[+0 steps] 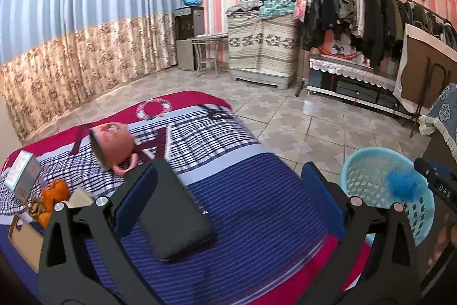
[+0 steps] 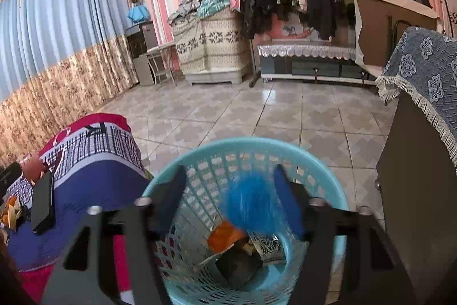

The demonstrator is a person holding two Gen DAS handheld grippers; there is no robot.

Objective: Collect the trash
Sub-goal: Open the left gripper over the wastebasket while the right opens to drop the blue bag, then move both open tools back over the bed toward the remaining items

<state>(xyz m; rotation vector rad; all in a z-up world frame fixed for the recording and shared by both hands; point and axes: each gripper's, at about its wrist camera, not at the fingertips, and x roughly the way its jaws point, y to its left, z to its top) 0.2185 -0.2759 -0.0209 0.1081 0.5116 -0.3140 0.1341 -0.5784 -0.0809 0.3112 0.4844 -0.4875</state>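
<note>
Both the left gripper (image 1: 228, 190) and right gripper (image 2: 230, 196) angle downward, jaws apart.

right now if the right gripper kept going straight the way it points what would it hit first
Probably the blue fluffy thing blurred between the open right gripper, apparently dropping; past it, the trash in the basket. Depth is unclear.

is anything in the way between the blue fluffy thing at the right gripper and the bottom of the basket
Nothing visible. The blue fluffy thing sits between the open right gripper fingers, already over the turquoise basket, with only open space down to the trash at its bottom.
</note>
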